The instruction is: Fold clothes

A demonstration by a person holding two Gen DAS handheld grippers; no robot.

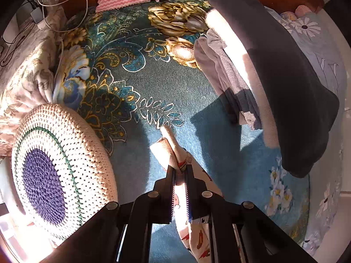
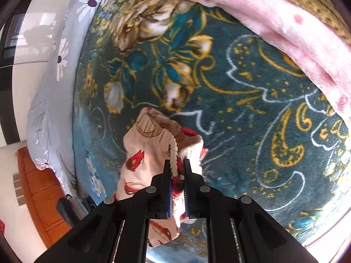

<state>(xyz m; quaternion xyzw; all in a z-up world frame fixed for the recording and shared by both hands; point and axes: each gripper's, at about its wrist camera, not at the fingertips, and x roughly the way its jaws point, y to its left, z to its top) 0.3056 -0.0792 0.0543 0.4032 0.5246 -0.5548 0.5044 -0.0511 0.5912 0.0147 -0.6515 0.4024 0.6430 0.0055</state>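
Two tools, left tool (image 1: 180, 171) and right tool (image 2: 177, 171), each pinch the cream printed garment (image 2: 149, 149) above the floral blanket (image 2: 241, 109); uneven pulling could slip the thin edge free.

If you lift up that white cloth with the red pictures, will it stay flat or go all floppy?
Probably floppy: the printed garment already bunches and droops where the right gripper and the left gripper pinch it. It looks soft and light, so it likely won't slip from the ridged pads.

No legible text anywhere
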